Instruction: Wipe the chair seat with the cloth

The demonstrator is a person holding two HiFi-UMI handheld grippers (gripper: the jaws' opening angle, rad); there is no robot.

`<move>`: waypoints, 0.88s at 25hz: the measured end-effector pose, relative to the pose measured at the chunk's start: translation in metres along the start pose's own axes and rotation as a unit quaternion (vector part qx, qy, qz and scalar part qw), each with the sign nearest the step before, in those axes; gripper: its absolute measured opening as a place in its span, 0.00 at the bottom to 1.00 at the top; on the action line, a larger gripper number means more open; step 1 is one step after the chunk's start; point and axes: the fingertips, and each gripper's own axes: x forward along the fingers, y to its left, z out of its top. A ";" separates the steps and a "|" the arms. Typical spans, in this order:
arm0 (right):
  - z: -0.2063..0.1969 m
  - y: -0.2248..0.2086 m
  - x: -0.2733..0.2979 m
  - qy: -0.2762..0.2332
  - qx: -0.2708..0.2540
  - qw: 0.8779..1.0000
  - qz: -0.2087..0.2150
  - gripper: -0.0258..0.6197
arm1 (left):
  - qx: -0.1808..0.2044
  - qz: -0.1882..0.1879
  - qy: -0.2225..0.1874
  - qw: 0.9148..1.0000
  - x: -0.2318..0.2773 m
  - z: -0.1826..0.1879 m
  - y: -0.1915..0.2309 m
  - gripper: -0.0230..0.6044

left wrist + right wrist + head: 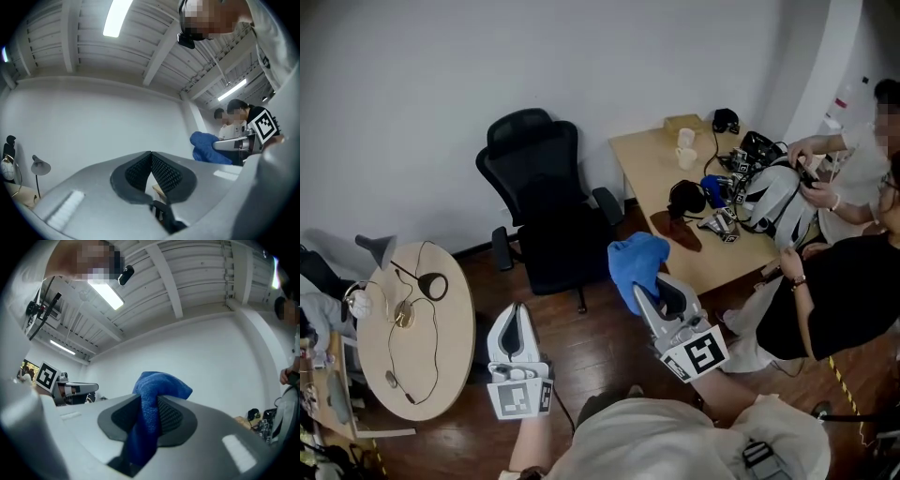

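While we held both grippers low in front of us, the right gripper (149,401) was clenched on the blue cloth (157,385). Its own view showed the fabric pinched between the two dark pads and bunching out above the tips. In the head view the cloth stood up from that gripper's front end, near the right side of the black office chair (546,187) and apart from the chair seat (555,253), which lay bare.

The left gripper (151,155) was closed with nothing in it. Its pads met at the tips, and only a sliver of background showed through the gap lower down. It sat to the left of the right one, over the wooden floor (600,337) and just beside a round table (450,328) with a small grey lamp (377,248) at its far edge.

To the right stood a wooden desk (652,169) crowded with gear — two cups (685,150), a black headset (686,197) and more besides — and a person in black (834,281) sat at its near corner.
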 end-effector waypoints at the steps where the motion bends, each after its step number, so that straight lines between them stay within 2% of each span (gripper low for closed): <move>1: 0.005 0.003 -0.004 -0.001 0.000 1.000 0.000 0.19 | 0.002 -0.004 -0.002 1.000 -0.001 0.006 -0.004 0.04; 6: 0.020 0.018 -0.013 -0.007 -0.005 1.000 -0.005 0.19 | -0.002 -0.014 -0.004 1.000 -0.018 0.003 -0.010 0.04; 13: 0.030 0.038 -0.019 -0.007 -0.010 1.000 -0.012 0.19 | -0.005 0.004 0.006 1.000 -0.048 0.006 0.008 0.04; 22: 0.039 0.063 -0.030 -0.004 -0.015 1.000 -0.012 0.19 | -0.008 0.009 0.003 1.000 -0.075 0.015 0.014 0.04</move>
